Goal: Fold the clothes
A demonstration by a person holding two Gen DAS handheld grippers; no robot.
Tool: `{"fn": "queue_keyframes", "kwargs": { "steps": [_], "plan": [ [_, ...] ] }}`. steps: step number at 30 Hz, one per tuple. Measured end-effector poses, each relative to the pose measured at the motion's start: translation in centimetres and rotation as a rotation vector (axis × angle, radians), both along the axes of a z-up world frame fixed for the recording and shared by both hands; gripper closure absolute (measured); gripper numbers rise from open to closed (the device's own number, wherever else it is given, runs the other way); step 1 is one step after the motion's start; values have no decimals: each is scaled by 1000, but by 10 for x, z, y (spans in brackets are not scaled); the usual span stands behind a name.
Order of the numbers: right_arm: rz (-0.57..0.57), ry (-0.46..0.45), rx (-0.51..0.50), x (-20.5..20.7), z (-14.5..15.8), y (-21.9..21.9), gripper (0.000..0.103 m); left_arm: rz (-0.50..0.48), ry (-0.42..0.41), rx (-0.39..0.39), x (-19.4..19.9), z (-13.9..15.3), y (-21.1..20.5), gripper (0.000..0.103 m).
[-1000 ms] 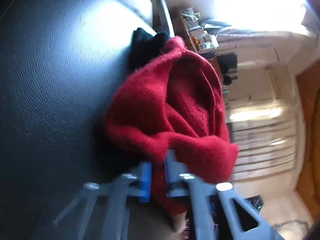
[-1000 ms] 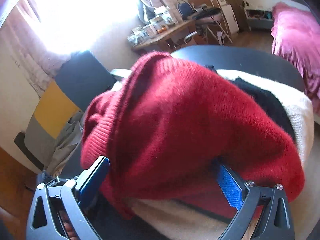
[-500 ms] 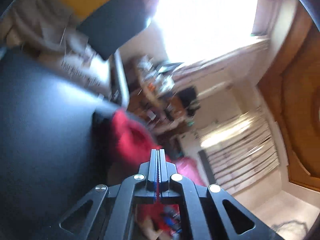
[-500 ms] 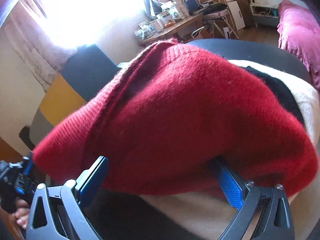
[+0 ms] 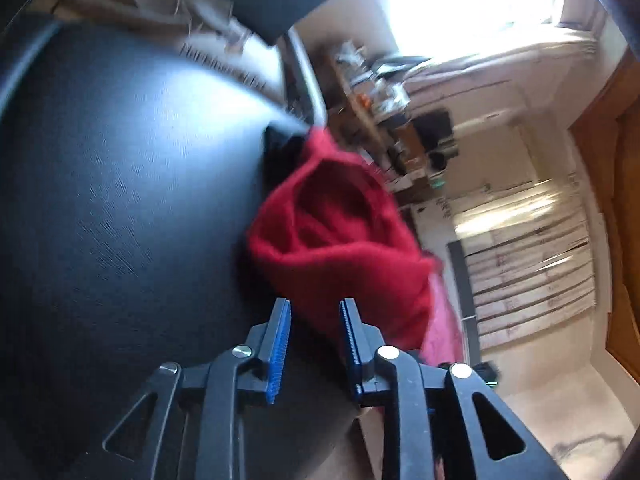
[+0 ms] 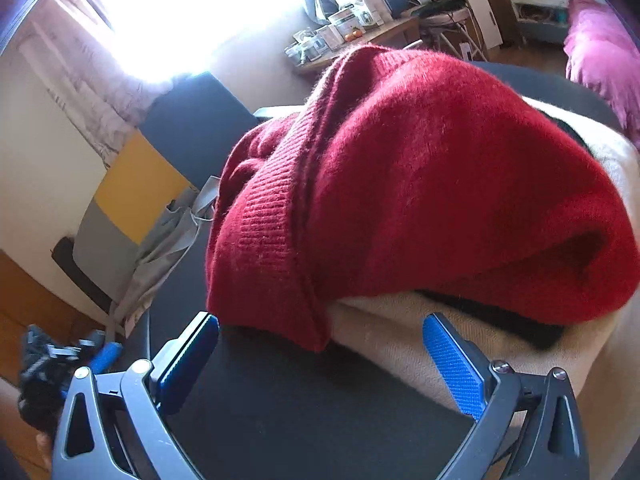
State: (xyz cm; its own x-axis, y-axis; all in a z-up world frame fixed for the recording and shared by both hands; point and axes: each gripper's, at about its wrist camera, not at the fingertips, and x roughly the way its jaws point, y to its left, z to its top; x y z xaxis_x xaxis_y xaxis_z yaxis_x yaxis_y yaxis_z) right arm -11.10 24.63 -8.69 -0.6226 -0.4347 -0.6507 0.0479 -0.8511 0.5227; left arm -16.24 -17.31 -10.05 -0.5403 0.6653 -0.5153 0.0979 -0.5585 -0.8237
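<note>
Looking along the right gripper [image 6: 320, 354], its two blue pads stand wide apart and grasp nothing. Between them lies bare black table [image 6: 280, 420]. Just beyond the pads is the red sweater [image 6: 420, 184], a bunched heap with its ribbed hem hanging down to the table surface near the left pad. The sweater rests on a cream garment [image 6: 392, 340], whose near edge runs from under the hem toward the right pad, and a black garment [image 6: 500, 320] shows as a strip between the two. To the left of the heap the table edge drops away to a grey cloth bag [image 6: 176, 236] and a chair back in yellow, grey and dark blue [image 6: 136, 192]. Far behind are a bright window [image 6: 180, 8], a cluttered desk [image 6: 360, 36] and a pink blanket [image 6: 600, 52].

In the left wrist view, the left gripper [image 5: 314, 344] is released too, with a narrow gap between its blue pads and nothing in it. It is just short of the near edge of the red sweater [image 5: 340, 240], and I cannot tell if the right pad touches the wool. On the left side a wide stretch of the black table [image 5: 120, 200] is free up to its curved rim. The sweater sits at the table's right edge, with a bit of the black garment [image 5: 280, 152] behind it. This view is blurred.
</note>
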Motion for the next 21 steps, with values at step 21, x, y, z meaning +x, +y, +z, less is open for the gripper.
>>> {"fn": "queue_keyframes", "kwargs": {
  "steps": [21],
  "plan": [
    [-3, 166, 151, -52, 48, 21, 0, 31, -182, 263, -98, -89, 89, 63]
  ]
}}
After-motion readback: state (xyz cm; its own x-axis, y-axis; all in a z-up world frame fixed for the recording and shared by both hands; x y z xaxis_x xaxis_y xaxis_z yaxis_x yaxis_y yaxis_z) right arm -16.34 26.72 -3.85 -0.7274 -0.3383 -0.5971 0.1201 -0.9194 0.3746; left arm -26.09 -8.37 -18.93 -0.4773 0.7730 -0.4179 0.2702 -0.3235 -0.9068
